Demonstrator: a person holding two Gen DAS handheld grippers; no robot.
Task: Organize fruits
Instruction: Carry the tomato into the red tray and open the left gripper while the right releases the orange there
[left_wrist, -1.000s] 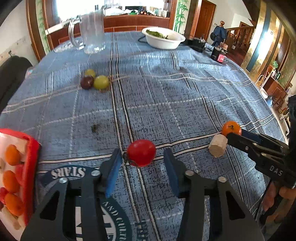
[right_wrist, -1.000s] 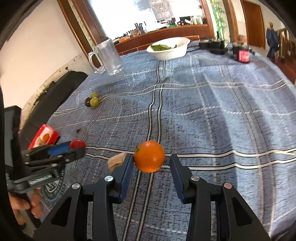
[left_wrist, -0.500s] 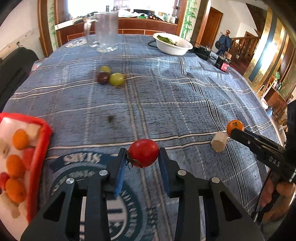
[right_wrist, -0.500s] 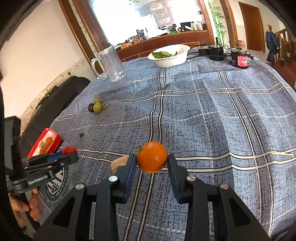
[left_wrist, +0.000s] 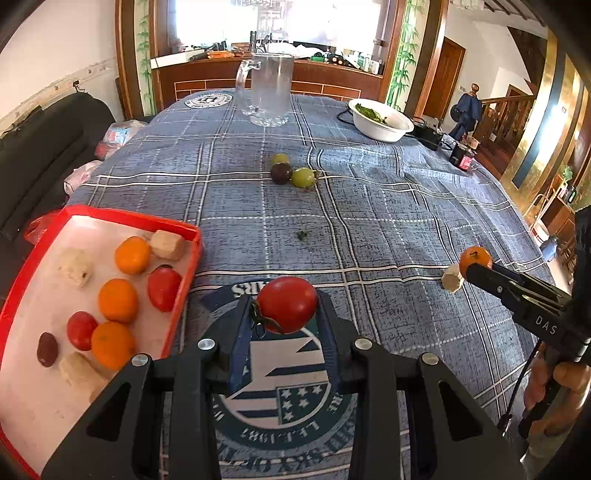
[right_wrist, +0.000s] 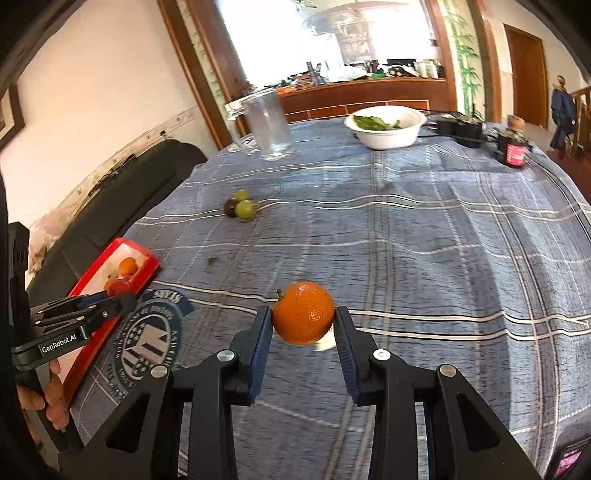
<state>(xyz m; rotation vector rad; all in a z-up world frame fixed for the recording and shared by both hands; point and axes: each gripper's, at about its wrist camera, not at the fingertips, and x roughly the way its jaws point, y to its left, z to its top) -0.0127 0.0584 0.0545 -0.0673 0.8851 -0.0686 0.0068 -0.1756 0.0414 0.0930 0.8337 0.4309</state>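
Both grippers lifted off the tablecloth (left_wrist: 388, 221) since a second ago, jaws having just closed: left gripper (left_wrist: 286, 317) clamps the red tomato (left_wrist: 287, 304) beside the red tray (left_wrist: 122, 218), right gripper (right_wrist: 303, 325) clamps the small orange (right_wrist: 303, 317) above the beige chunk (left_wrist: 452, 278).

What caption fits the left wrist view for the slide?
Left gripper lifts a red tomato beside the red tray of sorted fruit.
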